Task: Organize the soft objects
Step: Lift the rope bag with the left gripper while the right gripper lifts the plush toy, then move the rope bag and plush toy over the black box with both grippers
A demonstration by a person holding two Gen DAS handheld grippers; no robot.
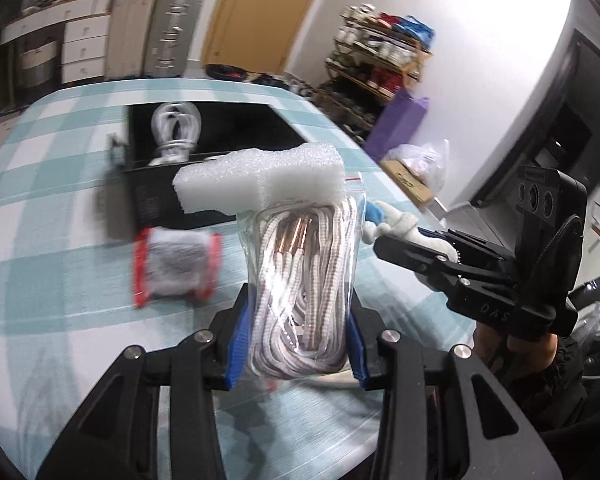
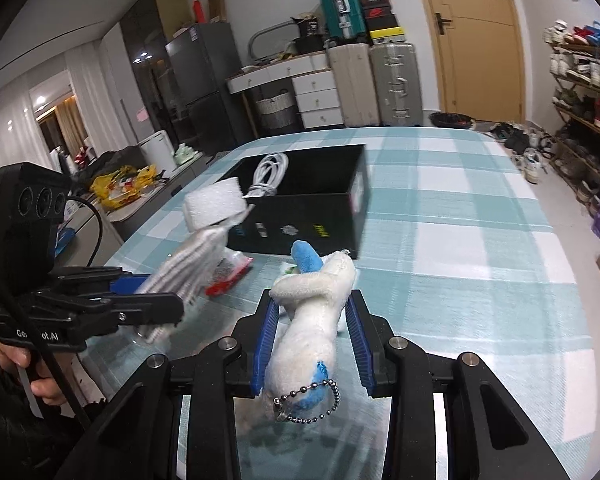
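My left gripper [image 1: 295, 328] is shut on a clear bag of white laces [image 1: 300, 280], held above the table with a white foam block [image 1: 259, 178] resting on the bag's top. My right gripper [image 2: 312, 328] is shut on a white and blue plush toy [image 2: 304, 328] with a bead chain, also lifted. The plush and right gripper [image 1: 384, 240] show at the right of the left wrist view. The bag [image 2: 191, 268] and foam [image 2: 213, 204] show in the right wrist view. A black open box [image 2: 300, 200] behind holds a coiled white cable [image 2: 267, 172].
A grey roll in a red-edged wrapper [image 1: 175, 268] lies on the teal checked tablecloth [image 2: 460, 240] in front of the box. Suitcases, drawers and a door stand behind the table; a shoe rack [image 2: 580, 92] is at the right.
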